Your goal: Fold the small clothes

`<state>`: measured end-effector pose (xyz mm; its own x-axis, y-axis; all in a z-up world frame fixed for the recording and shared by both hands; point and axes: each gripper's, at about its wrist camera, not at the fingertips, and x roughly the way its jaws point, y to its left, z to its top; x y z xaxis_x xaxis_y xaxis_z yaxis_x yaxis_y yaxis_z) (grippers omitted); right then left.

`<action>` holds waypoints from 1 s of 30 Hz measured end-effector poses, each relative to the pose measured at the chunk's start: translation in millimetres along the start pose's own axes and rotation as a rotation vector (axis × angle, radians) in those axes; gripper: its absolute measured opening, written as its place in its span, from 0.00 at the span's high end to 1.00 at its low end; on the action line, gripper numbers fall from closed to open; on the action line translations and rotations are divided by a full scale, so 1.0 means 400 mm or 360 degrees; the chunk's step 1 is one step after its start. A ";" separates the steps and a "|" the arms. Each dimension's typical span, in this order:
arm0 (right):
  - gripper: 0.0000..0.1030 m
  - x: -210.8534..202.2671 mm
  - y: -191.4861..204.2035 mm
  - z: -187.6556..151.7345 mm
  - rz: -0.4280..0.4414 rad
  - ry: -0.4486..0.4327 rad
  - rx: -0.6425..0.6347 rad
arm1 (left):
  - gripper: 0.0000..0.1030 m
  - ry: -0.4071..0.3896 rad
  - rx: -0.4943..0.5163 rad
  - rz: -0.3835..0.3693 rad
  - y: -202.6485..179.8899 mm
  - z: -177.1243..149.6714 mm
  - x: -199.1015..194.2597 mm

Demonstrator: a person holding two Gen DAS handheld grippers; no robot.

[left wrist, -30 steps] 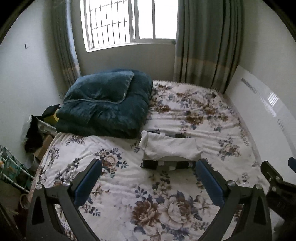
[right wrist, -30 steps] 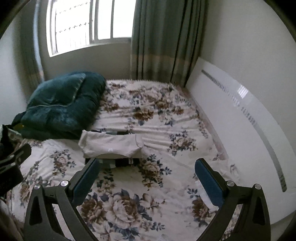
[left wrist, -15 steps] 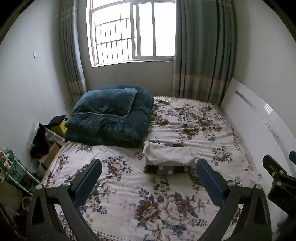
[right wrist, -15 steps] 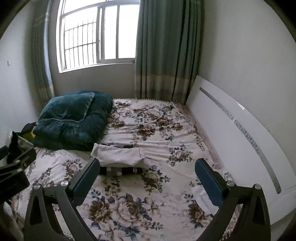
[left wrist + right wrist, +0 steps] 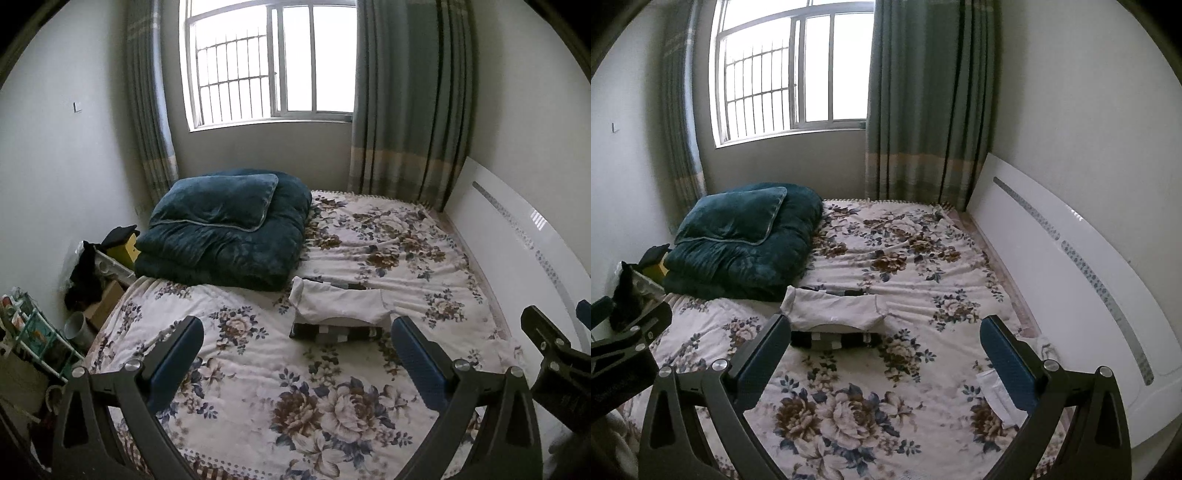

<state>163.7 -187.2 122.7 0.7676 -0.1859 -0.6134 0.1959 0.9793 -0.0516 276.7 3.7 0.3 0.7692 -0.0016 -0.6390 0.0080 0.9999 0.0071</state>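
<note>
Bed [image 5: 332, 387]: one, floral cover, carrying everything.
Quilt [image 5: 229, 236]: one, dark teal, folded, far left corner.
Clothes stack [image 5: 338, 314]: one white garment [image 5: 833, 308] on one dark striped garment [image 5: 834, 339]; long axis crosswise to my view.
Small white cloth [image 5: 995, 397]: one, beside my right tool.
Left tool [image 5: 295, 354]: wide, empty; stack ahead, slightly right.
Right tool [image 5: 884, 356]: wide, empty; stack ahead, slightly left; neither clearly nearer.

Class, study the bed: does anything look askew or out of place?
Nothing is spilled or damaged. The white garment sits skewed on the dark folded stack, one corner sticking up. Another white cloth lies apart near the headboard.
</note>
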 end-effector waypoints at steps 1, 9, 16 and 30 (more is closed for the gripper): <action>0.00 0.001 0.001 0.001 0.0002 -0.0001 -0.0005 | 0.00 0.0002 -0.0002 0.0002 0.001 -0.001 -0.003; 0.00 -0.001 0.016 0.005 0.0019 0.0009 -0.0017 | 0.00 0.0001 -0.0001 0.0029 0.004 -0.013 -0.014; 0.00 0.023 0.023 0.013 0.0056 0.0017 -0.0036 | 0.00 0.0002 0.0004 0.0032 0.001 -0.018 -0.014; 0.00 0.036 0.035 0.005 0.0084 0.0027 -0.0040 | 0.00 0.0001 0.0010 0.0042 0.014 -0.018 -0.023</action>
<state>179.0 -176.3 114.7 0.7661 -0.1329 -0.6288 0.1401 0.9894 -0.0384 265.2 9.3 0.8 0.7686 0.0250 -0.6392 -0.0086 0.9996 0.0287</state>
